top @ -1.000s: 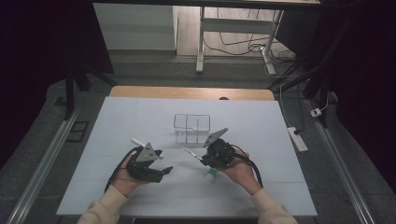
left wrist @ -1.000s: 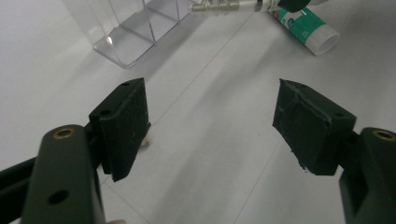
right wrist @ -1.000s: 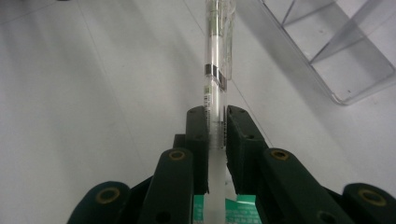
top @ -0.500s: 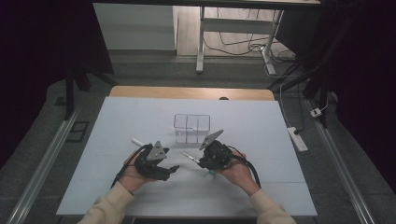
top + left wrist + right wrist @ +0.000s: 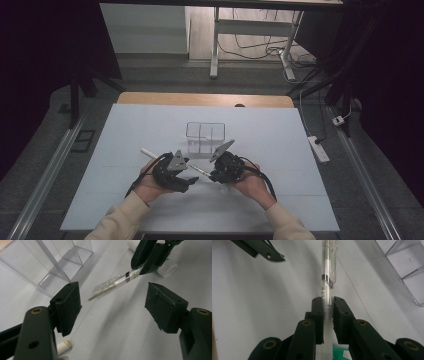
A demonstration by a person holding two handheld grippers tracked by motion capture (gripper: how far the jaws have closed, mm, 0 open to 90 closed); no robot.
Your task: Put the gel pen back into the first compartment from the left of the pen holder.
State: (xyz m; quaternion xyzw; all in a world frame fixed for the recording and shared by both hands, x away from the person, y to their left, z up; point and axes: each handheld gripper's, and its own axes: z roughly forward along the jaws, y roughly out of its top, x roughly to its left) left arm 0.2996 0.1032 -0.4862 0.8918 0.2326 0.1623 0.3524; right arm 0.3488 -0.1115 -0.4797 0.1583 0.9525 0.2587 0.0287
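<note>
Gripping a clear pen [image 5: 327, 277] by its barrel, the right tool [image 5: 220, 173] holds it just above the worktop [image 5: 280, 145] near the front edge, its tip aimed between the wide-apart jaws of the left tool [image 5: 186, 181], the clear organiser [image 5: 205, 136] just behind.

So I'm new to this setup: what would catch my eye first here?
The clear pen clamped in the right hand-held gripper, near the table's front edge. The left hand-held gripper faces it with jaws wide open, the pen's capped end pointing at the gap. Behind them stands a clear plastic organizer.
</note>
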